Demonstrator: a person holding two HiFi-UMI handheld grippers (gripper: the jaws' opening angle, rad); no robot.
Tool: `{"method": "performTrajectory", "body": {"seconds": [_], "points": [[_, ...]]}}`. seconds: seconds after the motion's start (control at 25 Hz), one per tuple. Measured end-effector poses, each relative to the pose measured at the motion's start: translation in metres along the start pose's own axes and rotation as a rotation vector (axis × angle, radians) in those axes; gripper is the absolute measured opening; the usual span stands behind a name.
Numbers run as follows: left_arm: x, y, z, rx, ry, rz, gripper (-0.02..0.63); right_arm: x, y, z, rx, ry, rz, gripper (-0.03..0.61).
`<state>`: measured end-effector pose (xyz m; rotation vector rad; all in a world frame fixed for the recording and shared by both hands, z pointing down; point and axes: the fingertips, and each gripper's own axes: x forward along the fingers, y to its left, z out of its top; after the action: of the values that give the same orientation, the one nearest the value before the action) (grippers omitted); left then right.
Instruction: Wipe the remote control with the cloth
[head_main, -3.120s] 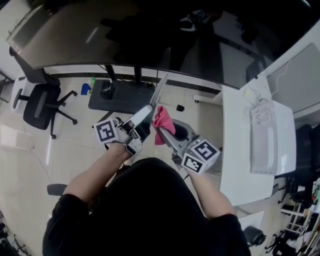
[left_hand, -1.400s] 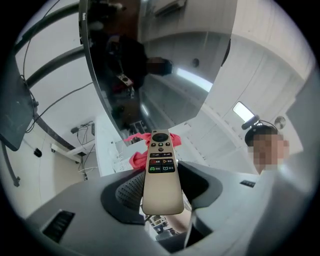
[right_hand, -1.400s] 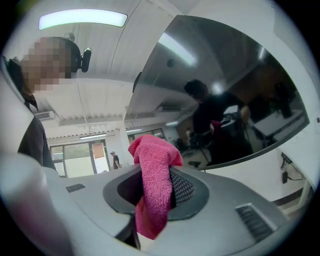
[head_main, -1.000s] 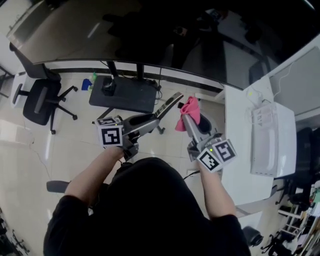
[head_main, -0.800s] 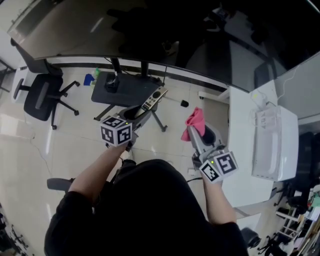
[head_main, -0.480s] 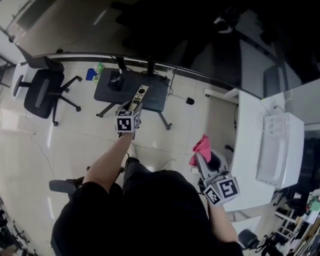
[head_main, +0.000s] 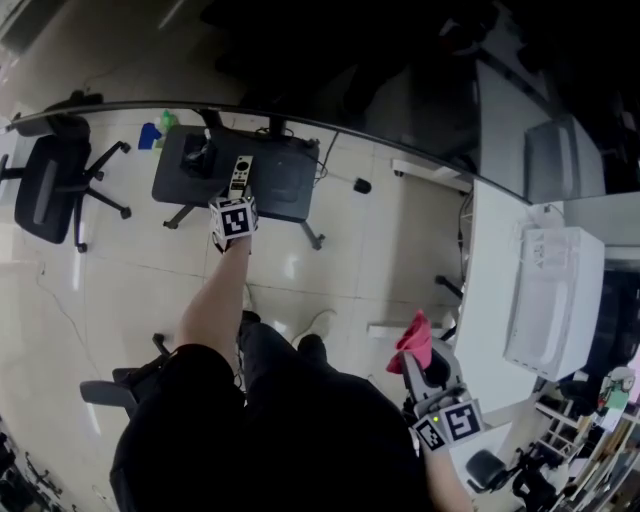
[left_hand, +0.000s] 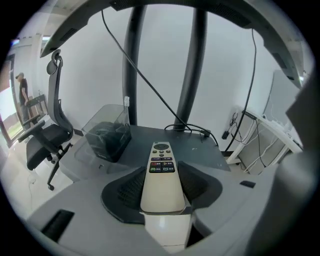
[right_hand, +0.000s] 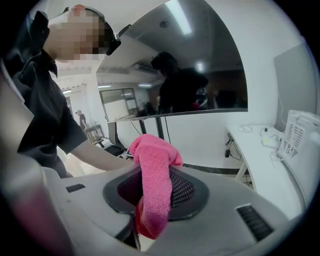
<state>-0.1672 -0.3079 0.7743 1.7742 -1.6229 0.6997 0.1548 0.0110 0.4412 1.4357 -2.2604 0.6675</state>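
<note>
Far ahead over the dark stand (head_main: 290, 190), the outstretched left arm (head_main: 215, 300) ends in the left gripper (left_hand: 162, 189), which pinches the remote control (left_hand: 162, 172) by its near end. Close at the right, the tucked-in right gripper (right_hand: 154, 196) clamps the pink cloth (right_hand: 152, 170).

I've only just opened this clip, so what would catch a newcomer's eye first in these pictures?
The bright pink cloth stands out most, bunched between the jaws of the right gripper, low at the person's right side by the white desk. Next comes the pale remote control, clamped in the left gripper and held out at arm's length toward a dark low table with a clear box on it.
</note>
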Motion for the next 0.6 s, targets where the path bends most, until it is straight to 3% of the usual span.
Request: {"method": "performTrajectory", "body": {"seconds": [0.32,0.6], "points": [[0.027,0.000,-0.020,0.111,0.090,0.033,0.209,0.004,-0.008,-0.008,0.016,0.032,-0.008,0.114],[0.034,0.005,-0.036,0.129,0.145,0.027,0.212,0.006,-0.006,-0.008,0.019,0.035,-0.007,0.114]]}}
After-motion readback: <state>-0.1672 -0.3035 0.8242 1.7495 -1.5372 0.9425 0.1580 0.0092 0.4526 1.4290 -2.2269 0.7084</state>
